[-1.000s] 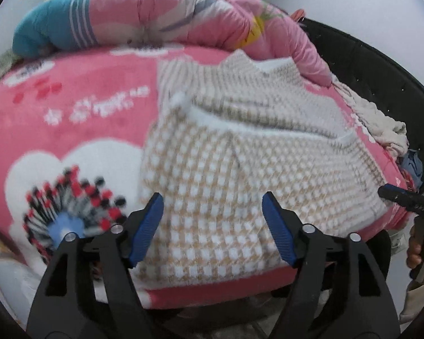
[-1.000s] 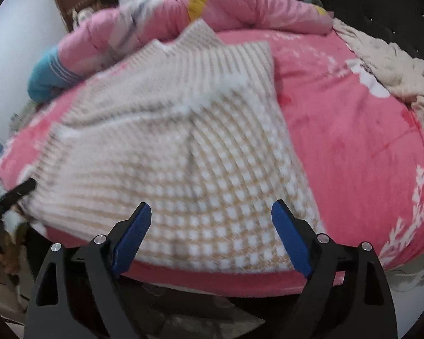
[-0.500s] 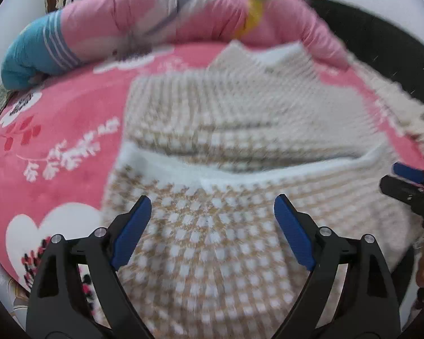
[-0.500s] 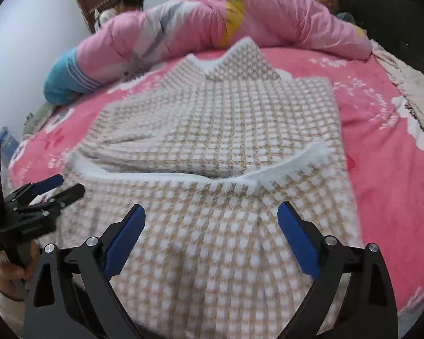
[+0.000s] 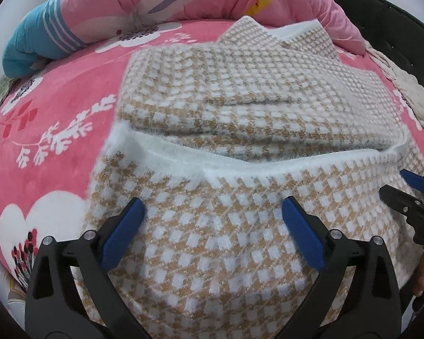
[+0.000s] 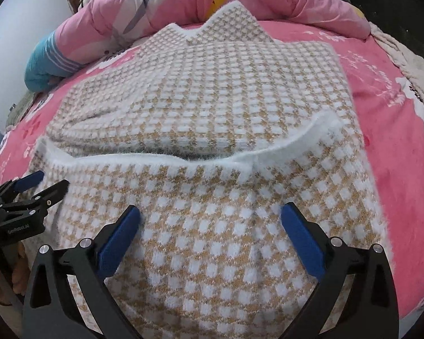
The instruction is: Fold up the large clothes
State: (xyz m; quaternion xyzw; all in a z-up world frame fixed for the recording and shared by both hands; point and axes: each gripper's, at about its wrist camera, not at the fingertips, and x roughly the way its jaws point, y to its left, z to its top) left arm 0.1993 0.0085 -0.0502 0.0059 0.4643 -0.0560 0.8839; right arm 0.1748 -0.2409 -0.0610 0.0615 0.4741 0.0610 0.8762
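Observation:
A tan-and-white checked knit sweater (image 5: 240,107) (image 6: 212,90) lies flat on the pink bed blanket (image 5: 70,99). Its near part is folded up over the body, and a fuzzy white hem (image 5: 240,166) (image 6: 155,162) crosses the middle. My left gripper (image 5: 212,200) hangs over the near left part of that folded layer; its jaws are opening and hold nothing. My right gripper (image 6: 211,207) stands open over the near right part, with only cloth below it. Each gripper also shows at the edge of the other's view: the right gripper (image 5: 404,186) and the left gripper (image 6: 36,186).
A rolled pink quilt (image 5: 169,2) with a blue striped end (image 5: 34,45) lies across the back of the bed. A cream blanket (image 6: 410,67) is bunched at the right edge by a black bed frame (image 5: 395,22). A hand (image 6: 2,276) holds the left gripper's handle.
Both grippers have moved forward from the bed's near edge to over the sweater's folded layer. Their jaws stand wider than a second ago.

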